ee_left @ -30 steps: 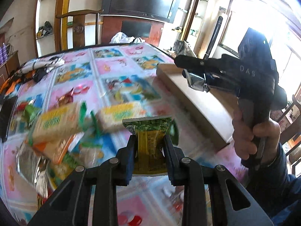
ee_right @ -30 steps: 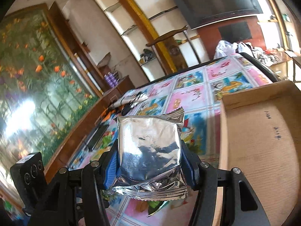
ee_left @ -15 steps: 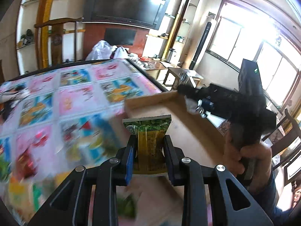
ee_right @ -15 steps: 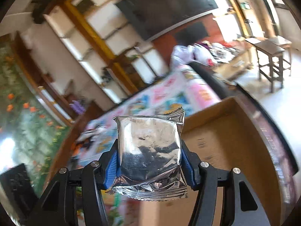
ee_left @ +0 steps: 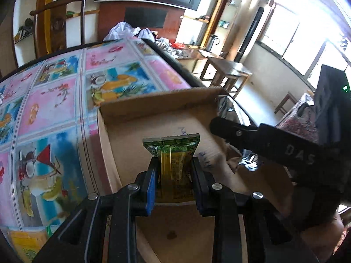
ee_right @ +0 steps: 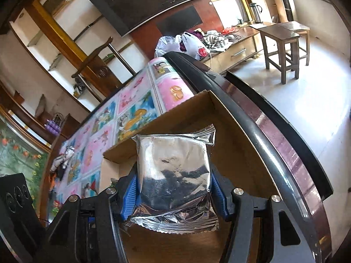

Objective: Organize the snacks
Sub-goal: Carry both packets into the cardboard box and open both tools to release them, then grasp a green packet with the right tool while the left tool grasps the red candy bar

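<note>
**Holding one snack in each gripper over the cardboard box**

Pinching a green-and-yellow snack packet [ee_left: 173, 164], your left gripper [ee_left: 173, 171] sits at the bottom centre of the left wrist view. Both pads press the packet's sides; its top edge sticks up past the fingertips. Behind it, filling the centre of the frame, is the open cardboard box [ee_left: 122, 153], with blue scribbles on its inner floor. The box sits on the table's colourful fruit-print cloth [ee_left: 54, 100], near the table's dark rim.

Your right gripper [ee_right: 173, 188] clamps a silver foil packet [ee_right: 173, 168], blue pads tight on both its sides, bottom centre of the right wrist view. The packet stands upright, crimped seams top and bottom. It is in front of the box's far corner, box floor below it.

In the left wrist view your right gripper's black body comes in from the right edge, over the box. A yellow packet [ee_left: 26, 245] lies on the cloth at lower left, outside the box.
</note>
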The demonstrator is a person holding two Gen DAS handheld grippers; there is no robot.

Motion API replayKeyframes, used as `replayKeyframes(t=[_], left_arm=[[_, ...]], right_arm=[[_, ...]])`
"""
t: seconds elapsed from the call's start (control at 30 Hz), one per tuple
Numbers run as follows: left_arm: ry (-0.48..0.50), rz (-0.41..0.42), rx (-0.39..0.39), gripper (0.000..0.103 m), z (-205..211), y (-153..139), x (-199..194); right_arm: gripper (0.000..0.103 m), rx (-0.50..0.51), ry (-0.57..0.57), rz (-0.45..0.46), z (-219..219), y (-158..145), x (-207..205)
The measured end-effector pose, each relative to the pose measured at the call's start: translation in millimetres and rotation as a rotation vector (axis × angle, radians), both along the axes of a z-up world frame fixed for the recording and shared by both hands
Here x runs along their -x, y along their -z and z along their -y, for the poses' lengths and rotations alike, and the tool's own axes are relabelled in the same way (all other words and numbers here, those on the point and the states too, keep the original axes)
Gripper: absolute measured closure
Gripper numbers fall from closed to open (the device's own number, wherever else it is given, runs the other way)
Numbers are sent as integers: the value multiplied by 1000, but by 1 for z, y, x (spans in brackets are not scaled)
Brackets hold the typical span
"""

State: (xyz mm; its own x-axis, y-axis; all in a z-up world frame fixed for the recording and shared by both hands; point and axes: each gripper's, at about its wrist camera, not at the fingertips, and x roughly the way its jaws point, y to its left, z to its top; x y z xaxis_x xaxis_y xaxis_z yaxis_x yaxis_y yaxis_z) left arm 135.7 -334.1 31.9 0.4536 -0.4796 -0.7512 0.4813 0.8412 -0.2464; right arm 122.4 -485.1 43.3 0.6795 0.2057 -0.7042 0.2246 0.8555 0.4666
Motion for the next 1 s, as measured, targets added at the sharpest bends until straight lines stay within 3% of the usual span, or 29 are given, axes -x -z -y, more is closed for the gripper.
replayKeyframes(t=[0.57, 0.8, 0.87, 1.0], left_arm=[[21, 9, -13, 74, 5, 12, 4], [-15, 42, -3, 56, -1, -2, 8], [-35, 66, -6, 51, -5, -9, 11], [-76, 113, -12, 45, -18, -25, 24]], right_arm=[[39, 104, -2, -73, -14, 12, -8], [37, 107, 14, -10, -12, -4, 1], [27, 118, 34, 28, -11, -13, 7], [23, 148, 76, 112, -11, -28, 18]])
